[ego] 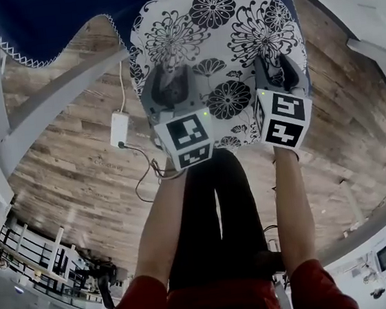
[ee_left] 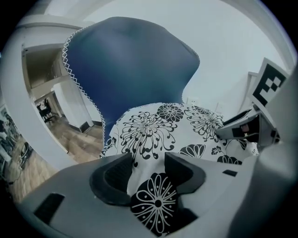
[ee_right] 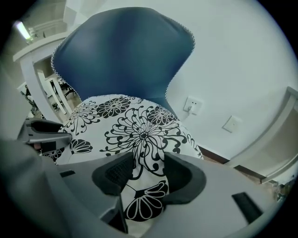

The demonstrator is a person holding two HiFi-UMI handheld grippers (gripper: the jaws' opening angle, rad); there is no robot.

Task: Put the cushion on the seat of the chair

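Cushion (ego: 214, 37): white cover with black flower print. It is held at its near edge by both tongs, and its far part reaches over the blue chair (ego: 46, 21).
Chair: blue upholstery with white zigzag stitching along the rim. In both gripper views its back rises directly behind the cushion.
Left gripper (ego: 170, 84): jaws closed on a pinch of the printed cover at the cushion's near-left edge. Fabric fills the gap between the pads in the left gripper view.
Right gripper (ego: 277, 71): jaws likewise clamped on the cover at the near-right edge. A fold of fabric is pressed between the pads in the right gripper view.
Position over seat: the cushion's far edge is at the chair back. In the head view the near edge projects past the blue rim, with wooden floor (ego: 78, 177) showing below it.
Contact with seat: not settled, as the cushion itself hides the seat surface.
Task status: the cushion is at the chair, over or on the seat, with both grips in place.
Remaining, by judgement: settle it flat and centred if it is not yet bearing, then free both grips.
Other items: white adapter with cable (ego: 118, 127) on the floor, left of the left gripper.
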